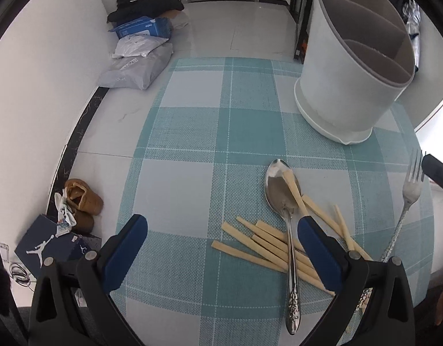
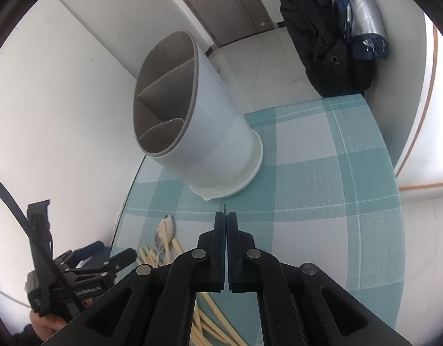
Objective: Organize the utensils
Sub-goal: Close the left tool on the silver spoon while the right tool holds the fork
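Open left gripper (image 1: 221, 248) hangs above a spoon (image 1: 287, 230) lying across scattered chopsticks (image 1: 267, 245) on the checked cloth (image 1: 192, 144).

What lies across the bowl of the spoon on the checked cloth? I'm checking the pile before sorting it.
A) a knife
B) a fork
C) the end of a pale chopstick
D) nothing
C: in the left wrist view the end of one pale chopstick rests in the bowl of the spoon, while the fork is off to the right.
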A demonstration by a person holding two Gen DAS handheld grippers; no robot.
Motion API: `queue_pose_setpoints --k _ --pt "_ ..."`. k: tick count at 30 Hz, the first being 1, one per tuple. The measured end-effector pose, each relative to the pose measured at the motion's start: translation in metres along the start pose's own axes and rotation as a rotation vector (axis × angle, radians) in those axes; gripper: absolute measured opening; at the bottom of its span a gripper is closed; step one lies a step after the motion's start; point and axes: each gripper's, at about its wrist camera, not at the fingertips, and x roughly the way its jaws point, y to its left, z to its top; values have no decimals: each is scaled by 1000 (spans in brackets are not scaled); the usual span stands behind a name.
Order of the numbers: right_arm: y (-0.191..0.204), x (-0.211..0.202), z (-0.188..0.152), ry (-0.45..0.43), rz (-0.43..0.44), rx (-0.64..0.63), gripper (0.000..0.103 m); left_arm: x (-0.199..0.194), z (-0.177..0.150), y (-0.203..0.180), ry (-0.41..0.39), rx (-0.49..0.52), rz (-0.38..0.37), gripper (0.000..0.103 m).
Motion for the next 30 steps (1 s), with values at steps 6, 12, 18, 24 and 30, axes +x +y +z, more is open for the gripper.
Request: queue_pose_setpoints --k 6,12,18,24,30 --pt "-4 -3 1 -20 27 26 1 18 1 -6 54 28 72 102" --pt "-8 -2 5 -30 41 41 1 24 3 -12 83 66 99 102" --pt "-6 -2 7 -37 41 23 1 32 11 -14 112 88 52 102" --pt "-7 -5 7 -46 53 28 1 33 23 -24 122 134 -23 71" --pt "-7 -4 8 -51 50 34 1 32 25 -26 137 50 -61 32"
